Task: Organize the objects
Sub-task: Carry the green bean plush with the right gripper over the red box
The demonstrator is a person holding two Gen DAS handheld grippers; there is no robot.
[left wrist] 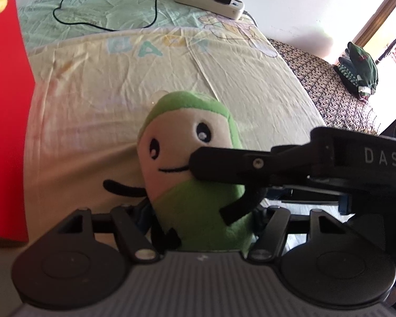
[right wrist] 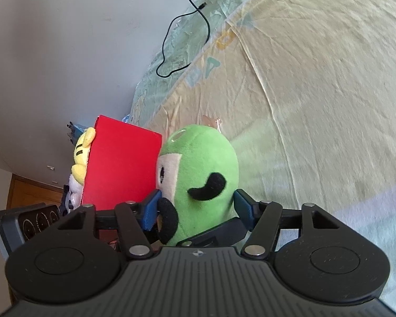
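Both grippers, left gripper (left wrist: pixel 198 227) and right gripper (right wrist: pixel 195 206), clamp green plush (right wrist: pixel 198 174).

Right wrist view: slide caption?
Right claw shut on green plush beside red box, over the bedsheet.

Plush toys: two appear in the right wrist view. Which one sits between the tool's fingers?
The green plush toy with the black arms, between the right tool's blue pads. The yellow plush toy sits apart, behind the red box.
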